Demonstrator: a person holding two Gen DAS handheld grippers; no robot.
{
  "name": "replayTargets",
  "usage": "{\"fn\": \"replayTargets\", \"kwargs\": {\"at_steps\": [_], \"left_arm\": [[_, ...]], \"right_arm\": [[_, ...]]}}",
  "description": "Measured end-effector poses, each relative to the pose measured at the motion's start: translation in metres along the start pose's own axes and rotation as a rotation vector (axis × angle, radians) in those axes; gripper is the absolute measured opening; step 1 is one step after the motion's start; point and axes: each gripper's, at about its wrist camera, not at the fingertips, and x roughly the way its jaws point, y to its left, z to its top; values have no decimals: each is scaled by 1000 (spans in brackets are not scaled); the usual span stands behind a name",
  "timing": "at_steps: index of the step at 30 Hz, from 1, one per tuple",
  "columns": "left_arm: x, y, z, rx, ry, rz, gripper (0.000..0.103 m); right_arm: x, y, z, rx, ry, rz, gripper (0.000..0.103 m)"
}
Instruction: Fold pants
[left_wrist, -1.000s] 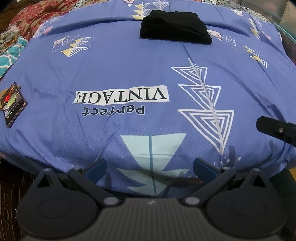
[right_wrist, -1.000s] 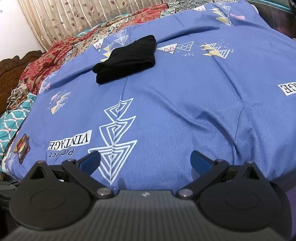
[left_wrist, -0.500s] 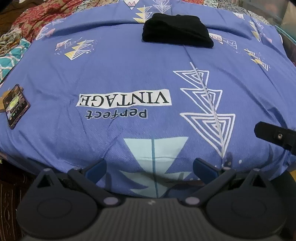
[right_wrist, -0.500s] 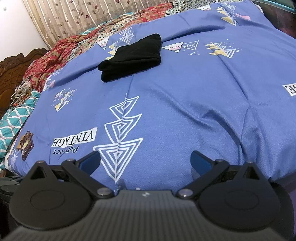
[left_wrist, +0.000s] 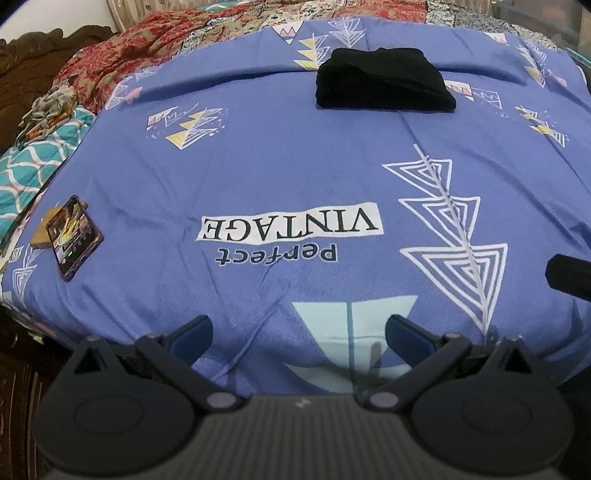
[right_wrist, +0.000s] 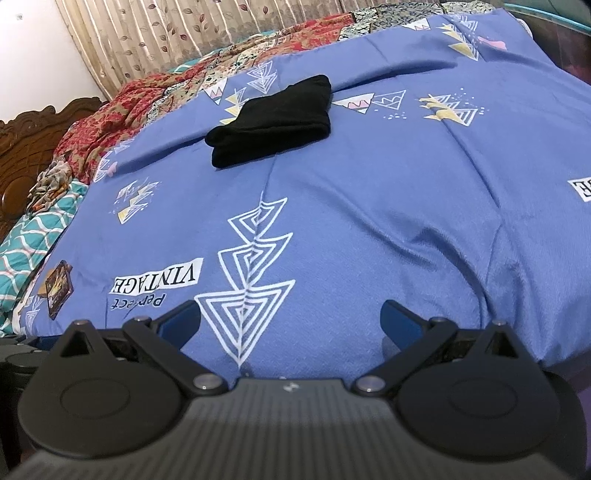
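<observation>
Well apart: pants (left_wrist: 384, 84), bedspread's near edge (left_wrist: 258, 373)

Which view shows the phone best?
Left wrist: the phone lies large near the left edge of the sheet, its lit screen facing the camera. Right wrist shows it only small, dark and edge-on.

Blue bedsheet (left_wrist: 258, 177) lies bare across its wide middle, passable from the near edge up to the folded black pants (left_wrist: 384, 86) at the far side. Phone (left_wrist: 74, 236) sits by the left edge; bunched red quilt (right_wrist: 122, 107) crowds the far-left corner
</observation>
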Motion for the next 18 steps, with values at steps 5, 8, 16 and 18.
{"fn": "replayTargets", "kwargs": {"at_steps": [5, 8, 16, 18], "left_arm": [[2, 0, -2, -7, 14, 2, 103], [2, 0, -2, -7, 17, 3, 103], [8, 1, -4, -7, 52, 2, 103], [9, 0, -4, -5, 56, 2, 103]], "right_arm": [[2, 0, 0, 5, 9, -2, 103], [2, 1, -1, 5, 13, -2, 103], [3, 3, -2, 4, 17, -2, 103], [3, 3, -2, 6, 18, -3, 103]]}}
